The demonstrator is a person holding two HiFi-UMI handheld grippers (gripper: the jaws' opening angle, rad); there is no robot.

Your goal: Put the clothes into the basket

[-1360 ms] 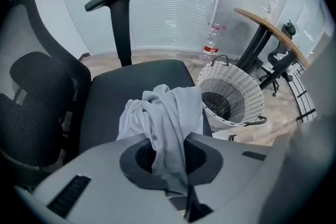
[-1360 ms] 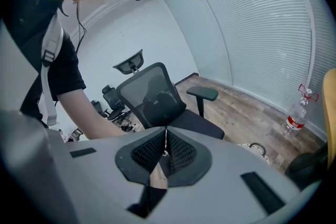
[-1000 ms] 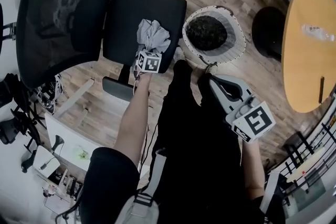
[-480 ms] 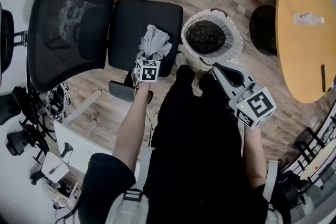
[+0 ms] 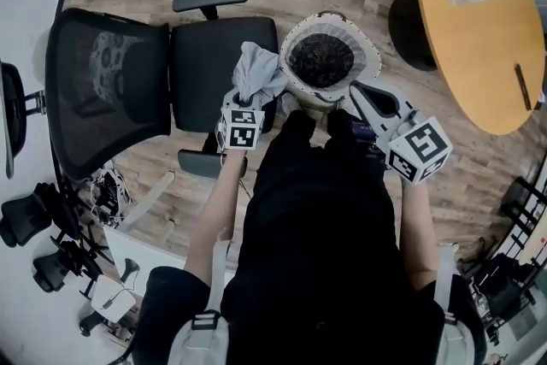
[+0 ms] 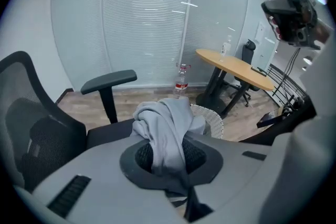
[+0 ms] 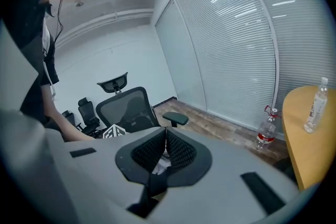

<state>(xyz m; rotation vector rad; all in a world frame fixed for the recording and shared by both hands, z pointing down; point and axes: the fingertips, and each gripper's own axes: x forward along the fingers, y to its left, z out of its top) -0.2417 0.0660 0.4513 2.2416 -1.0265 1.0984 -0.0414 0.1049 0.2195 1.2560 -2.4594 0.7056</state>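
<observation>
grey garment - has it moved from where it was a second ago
Yes. The grey garment, clamped in the left gripper, has come up off the chair seat and shifted right, to the seat's edge beside the basket.

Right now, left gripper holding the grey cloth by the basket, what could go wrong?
1. The left gripper pinches only a fold of the cloth; the bulk is loose beyond the jaws and may slip out before the basket.
2. The cloth is over the seat edge, beside the rim, not over the opening; released now, it would likely miss.
</observation>
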